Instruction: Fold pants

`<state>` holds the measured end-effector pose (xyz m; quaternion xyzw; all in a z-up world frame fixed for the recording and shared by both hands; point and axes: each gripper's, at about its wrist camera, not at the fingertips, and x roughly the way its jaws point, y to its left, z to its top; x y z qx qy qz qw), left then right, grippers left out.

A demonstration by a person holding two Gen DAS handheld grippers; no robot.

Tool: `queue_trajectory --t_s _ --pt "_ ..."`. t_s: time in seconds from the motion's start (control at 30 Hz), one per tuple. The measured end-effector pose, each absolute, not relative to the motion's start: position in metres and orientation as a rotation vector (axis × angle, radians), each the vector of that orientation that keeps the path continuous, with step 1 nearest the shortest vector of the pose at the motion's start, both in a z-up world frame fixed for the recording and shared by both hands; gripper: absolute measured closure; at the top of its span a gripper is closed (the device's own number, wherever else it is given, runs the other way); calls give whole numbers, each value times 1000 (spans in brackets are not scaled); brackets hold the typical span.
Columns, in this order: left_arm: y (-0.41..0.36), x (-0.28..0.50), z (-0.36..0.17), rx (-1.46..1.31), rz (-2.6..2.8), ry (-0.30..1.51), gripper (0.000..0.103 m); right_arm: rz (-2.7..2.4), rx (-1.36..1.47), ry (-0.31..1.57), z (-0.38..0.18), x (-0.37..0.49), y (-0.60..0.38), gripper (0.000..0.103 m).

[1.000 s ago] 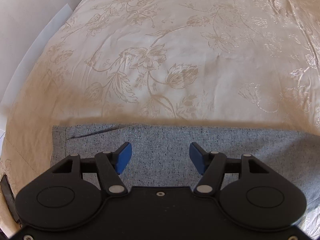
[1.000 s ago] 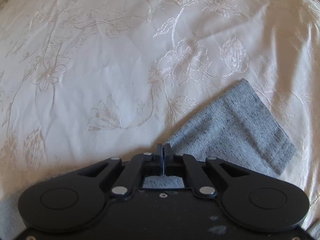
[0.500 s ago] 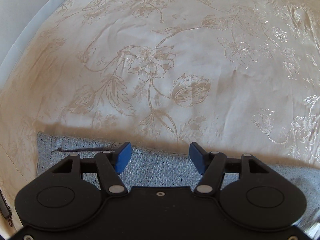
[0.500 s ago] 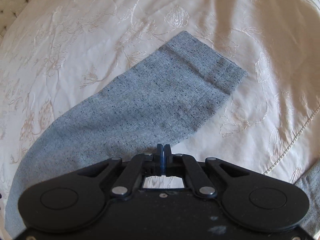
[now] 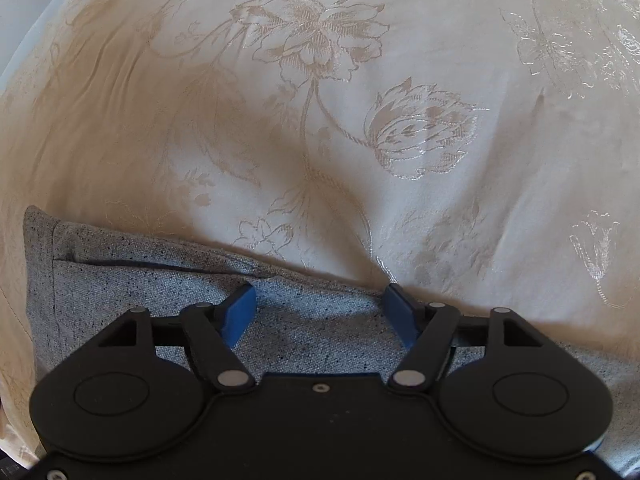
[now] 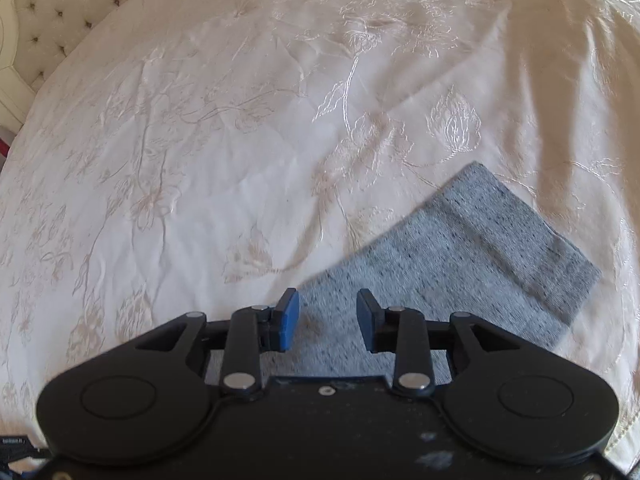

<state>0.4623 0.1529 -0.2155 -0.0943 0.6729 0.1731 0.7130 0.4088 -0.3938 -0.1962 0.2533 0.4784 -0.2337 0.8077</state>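
Observation:
Grey flecked pants lie on a cream floral bedspread. In the left wrist view the waist end with a pocket slit (image 5: 140, 280) lies flat under my left gripper (image 5: 320, 300), which is open, low over the cloth's far edge and holds nothing. In the right wrist view a pant leg (image 6: 480, 256) runs from under the gripper to its hem at the right. My right gripper (image 6: 328, 308) is open just above the leg and holds nothing.
The bedspread (image 6: 200, 140) fills both views. A tufted cream headboard (image 6: 52, 12) stands at the far left in the right wrist view. A pale wall or floor strip (image 5: 16, 12) shows at the bed's left edge in the left wrist view.
My right gripper was shut on the pant leg and has opened, letting the leg lie on the bed. My left gripper has come lower and closer to the waist end, still open.

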Motion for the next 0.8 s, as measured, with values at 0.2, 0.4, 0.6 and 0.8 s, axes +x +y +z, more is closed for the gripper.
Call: queue_trajectory --t_s 0.2,0.4,0.6,0.8 --pt "144 449 -205 -133 359 1448 89 -578 516 1159 -235 451 -394 68" --pt "157 426 -178 -205 285 1398 103 -488 544 1166 -227 433 -396 101" --pt "171 401 -156 -292 265 1368 103 -388 549 1150 -197 411 -407 101" --pt "178 369 -120 -316 253 1324 103 -383 642 1140 -170 369 -414 101"
